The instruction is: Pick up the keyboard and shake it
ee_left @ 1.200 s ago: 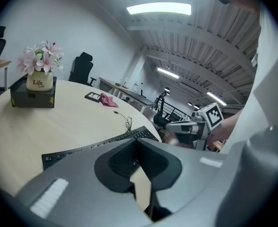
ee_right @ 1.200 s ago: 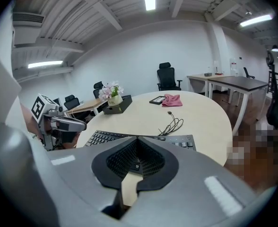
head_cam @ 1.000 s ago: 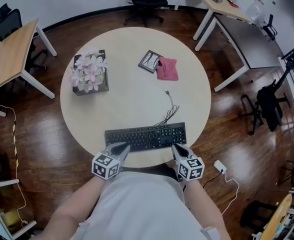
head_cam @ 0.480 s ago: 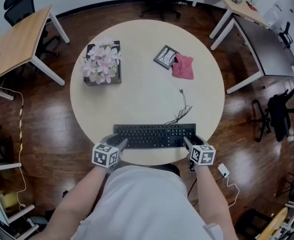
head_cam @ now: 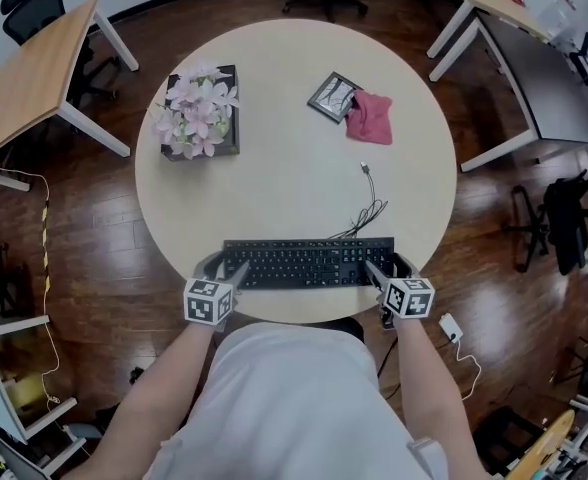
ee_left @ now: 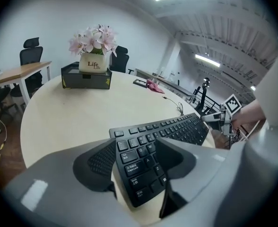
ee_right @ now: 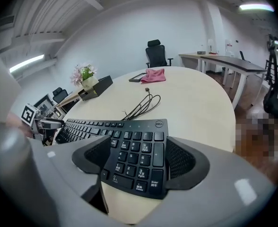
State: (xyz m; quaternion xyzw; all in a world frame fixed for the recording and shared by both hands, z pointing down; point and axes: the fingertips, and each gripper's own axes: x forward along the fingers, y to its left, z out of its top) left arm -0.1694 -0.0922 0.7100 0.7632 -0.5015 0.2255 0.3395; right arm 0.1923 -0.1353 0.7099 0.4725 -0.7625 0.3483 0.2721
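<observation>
Two tools (head_cam: 226, 266) (head_cam: 391, 266) opening, one keyboard (head_cam: 309, 263) between jaws

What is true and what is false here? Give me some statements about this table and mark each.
1. The keyboard lies on the round table. True.
2. The flowers stand right against the keyboard. False: they stand far across the table from it.
3. A pink cloth lies beside a small dark-framed square. True.
4. The keyboard's cable is plugged into something. False: its plug lies loose on the table.
5. Both grippers hover over the flowers. False: the left gripper and right gripper each straddle a keyboard end, jaws opening.
</observation>
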